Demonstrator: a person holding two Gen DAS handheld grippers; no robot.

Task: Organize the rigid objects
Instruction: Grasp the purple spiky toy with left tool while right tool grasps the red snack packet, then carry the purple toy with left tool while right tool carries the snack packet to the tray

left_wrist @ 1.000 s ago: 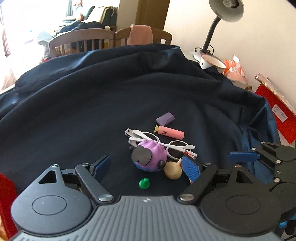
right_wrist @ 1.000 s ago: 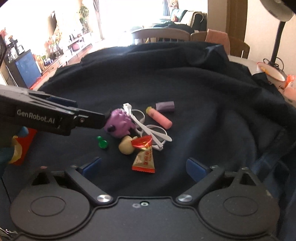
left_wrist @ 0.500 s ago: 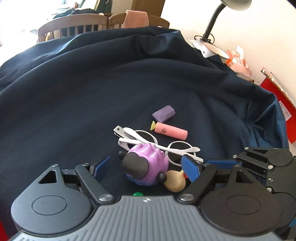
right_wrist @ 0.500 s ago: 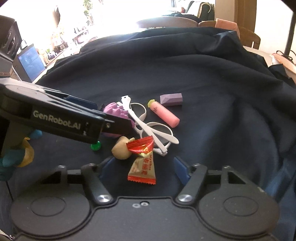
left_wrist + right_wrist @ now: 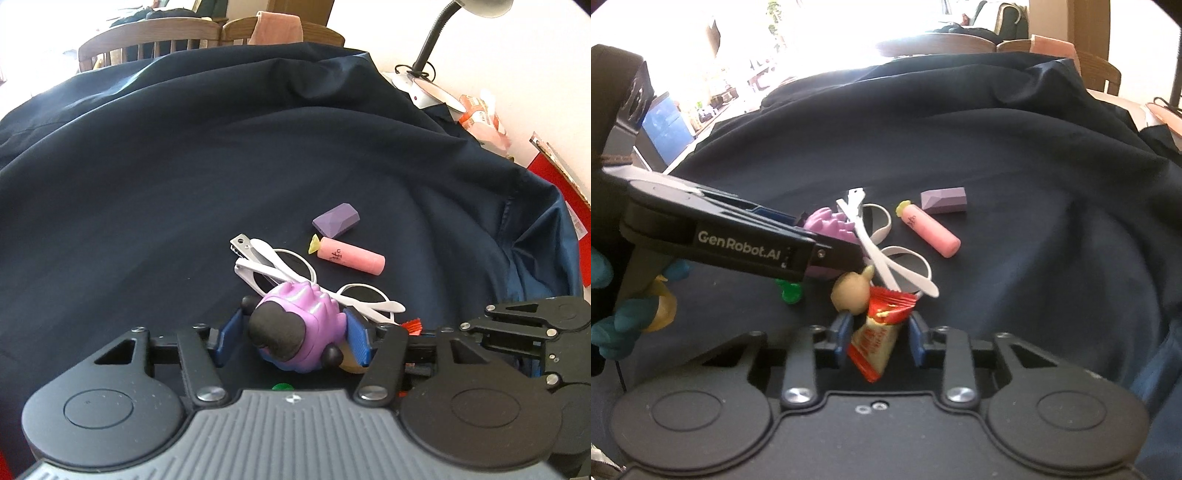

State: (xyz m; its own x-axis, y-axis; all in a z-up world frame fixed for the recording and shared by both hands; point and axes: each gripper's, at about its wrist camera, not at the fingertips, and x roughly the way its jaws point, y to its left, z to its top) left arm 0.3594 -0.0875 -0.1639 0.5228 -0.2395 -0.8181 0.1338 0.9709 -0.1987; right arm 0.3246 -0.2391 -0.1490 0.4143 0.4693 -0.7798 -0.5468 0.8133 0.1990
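Now I'm closing my left gripper (image 5: 293, 341) around the stiff purple toy's (image 5: 295, 328) ribbed sides, while my right gripper (image 5: 877, 341) is pinching the light, crinkly candy wrapper (image 5: 877, 332).

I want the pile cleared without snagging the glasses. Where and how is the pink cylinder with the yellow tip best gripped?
Judging by its pose, grip the pink cylinder with the yellow tip across its round middle, coming from above. It lies flat on the dark blue cloth, apart from the white-framed sunglasses and the purple faceted block, so both long sides are free.
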